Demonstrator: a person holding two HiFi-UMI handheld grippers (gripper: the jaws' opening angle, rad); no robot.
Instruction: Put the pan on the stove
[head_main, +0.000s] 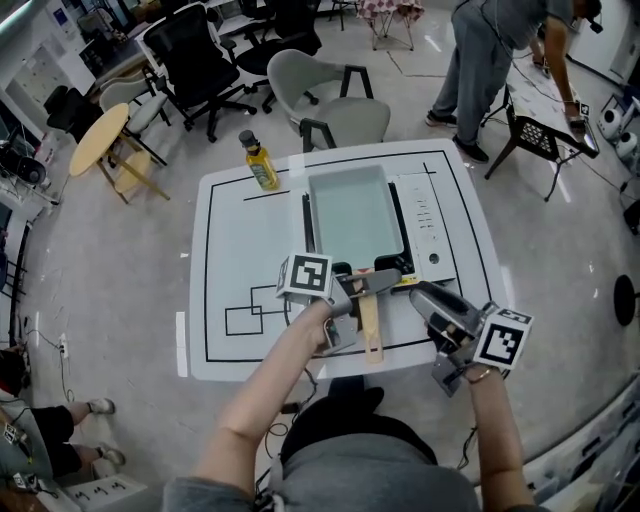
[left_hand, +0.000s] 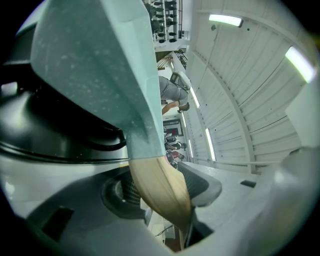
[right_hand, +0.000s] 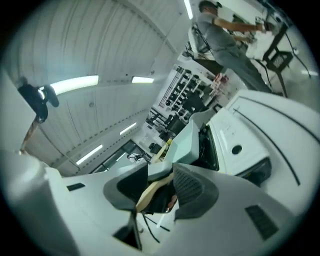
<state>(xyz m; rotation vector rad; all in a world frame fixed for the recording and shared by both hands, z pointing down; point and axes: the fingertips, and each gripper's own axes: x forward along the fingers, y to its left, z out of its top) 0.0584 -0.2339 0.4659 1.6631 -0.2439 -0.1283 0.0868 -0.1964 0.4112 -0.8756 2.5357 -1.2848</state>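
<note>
1. On the tabletop (head_main: 240, 230), the pale teal pan (head_main: 355, 215) sits on the stove (head_main: 425, 220), with its wooden handle (head_main: 370, 325) sticking out toward the near edge.
2. Left tongs (head_main: 375, 285) are spread around that handle, not really squeezing it.
3. Right tongs (right_hand: 159, 185) hang just right of the handle, released, nothing in them.
4. Oil bottle (head_main: 261, 162) stands at the far edge, left of the pan.

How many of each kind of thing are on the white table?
Pan: 1
Stove: 1
Bottle: 1
Total: 3
</note>
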